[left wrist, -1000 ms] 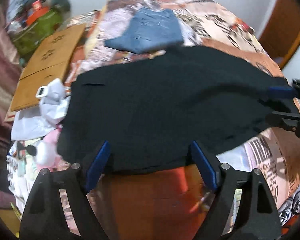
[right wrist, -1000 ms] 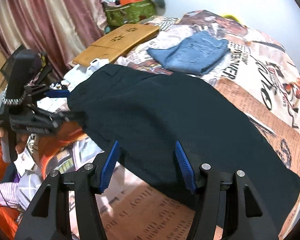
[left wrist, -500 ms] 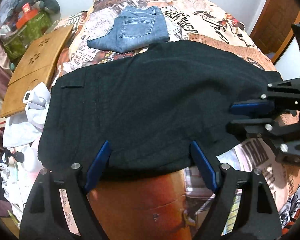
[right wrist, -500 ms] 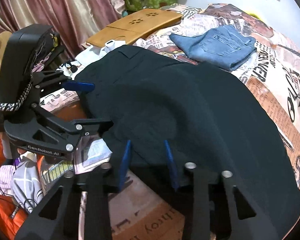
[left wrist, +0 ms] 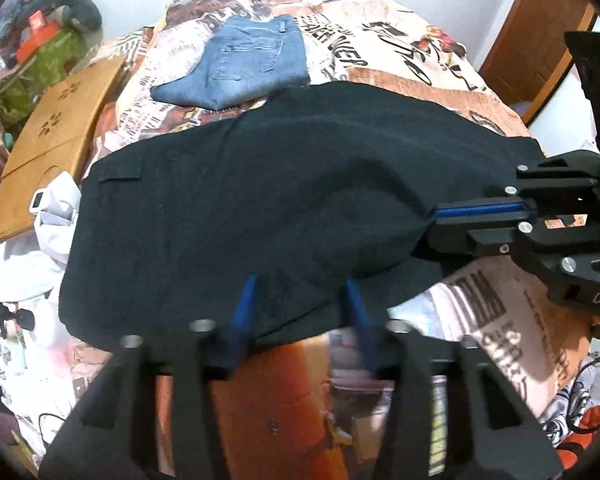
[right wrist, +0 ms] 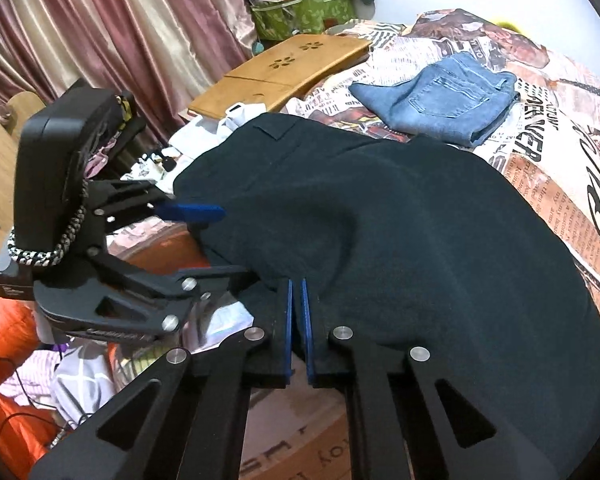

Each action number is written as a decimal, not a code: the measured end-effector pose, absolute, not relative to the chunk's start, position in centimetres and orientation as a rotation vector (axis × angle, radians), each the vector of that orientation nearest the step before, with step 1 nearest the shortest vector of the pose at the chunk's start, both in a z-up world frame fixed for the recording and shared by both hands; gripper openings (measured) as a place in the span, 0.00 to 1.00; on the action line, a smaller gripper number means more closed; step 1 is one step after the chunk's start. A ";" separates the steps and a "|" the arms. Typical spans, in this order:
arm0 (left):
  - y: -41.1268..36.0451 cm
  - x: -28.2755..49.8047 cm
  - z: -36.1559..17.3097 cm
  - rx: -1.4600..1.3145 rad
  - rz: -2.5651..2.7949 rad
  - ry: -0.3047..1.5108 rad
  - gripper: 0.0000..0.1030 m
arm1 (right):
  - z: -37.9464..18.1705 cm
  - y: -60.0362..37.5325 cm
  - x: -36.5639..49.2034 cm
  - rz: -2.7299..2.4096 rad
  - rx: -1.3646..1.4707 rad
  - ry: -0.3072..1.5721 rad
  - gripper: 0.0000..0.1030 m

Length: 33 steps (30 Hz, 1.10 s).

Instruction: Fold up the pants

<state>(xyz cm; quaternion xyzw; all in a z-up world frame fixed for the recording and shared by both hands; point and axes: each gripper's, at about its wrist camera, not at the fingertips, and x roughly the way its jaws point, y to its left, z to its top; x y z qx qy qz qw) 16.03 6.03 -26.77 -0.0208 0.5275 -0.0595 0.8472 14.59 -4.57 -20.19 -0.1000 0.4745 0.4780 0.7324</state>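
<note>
Right wrist view is showing the right gripper point(right wrist: 297, 292) at lower centre with its jaws pressed together, pinching the near hem of the black pants point(right wrist: 400, 216), which are lying spread across the patterned bedspread point(right wrist: 560, 152). At left, the left gripper point(right wrist: 216, 240) is closing its jaws around the same hem, cloth lying between them. Folded blue jeans point(right wrist: 440, 96) are resting near the upper right, beside a wooden board point(right wrist: 284, 68).
</note>
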 end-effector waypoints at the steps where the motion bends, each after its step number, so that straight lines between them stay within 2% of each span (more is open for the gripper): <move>1: 6.0 16.0 -26.7 -0.041 -0.121 1.111 0.26 | -20.1 -4.7 14.6 1.055 -0.215 1.041 0.04; 3: 6.2 15.8 -26.4 -0.056 -0.117 1.112 0.21 | -19.9 -4.7 14.4 1.064 -0.210 1.032 0.04; 9: 6.4 15.0 -26.0 -0.085 -0.131 1.110 0.14 | -19.9 -4.6 13.7 1.084 -0.215 1.040 0.03; 17: 6.0 14.3 -26.1 -0.069 -0.130 1.126 0.13 | -19.2 -5.8 14.1 1.026 -0.183 1.040 0.03; 23: 6.6 14.3 -23.8 -0.081 -0.112 1.092 0.14 | -17.6 -9.7 15.7 0.887 -0.110 0.999 0.05; 24: 6.8 14.3 -23.5 -0.087 -0.107 1.084 0.16 | -17.4 -10.5 15.9 0.862 -0.096 0.993 0.07; 26: 6.9 14.7 -22.6 -0.087 -0.091 1.058 0.27 | -16.8 -12.3 16.3 0.806 -0.071 0.972 0.10; 28: 6.8 15.3 -21.9 -0.066 -0.058 1.030 0.48 | -16.0 -14.4 16.6 0.747 -0.047 0.948 0.14; 33: 6.1 17.3 -20.5 -0.047 -0.036 0.989 0.55 | -14.2 -20.1 17.1 0.589 0.007 0.875 0.32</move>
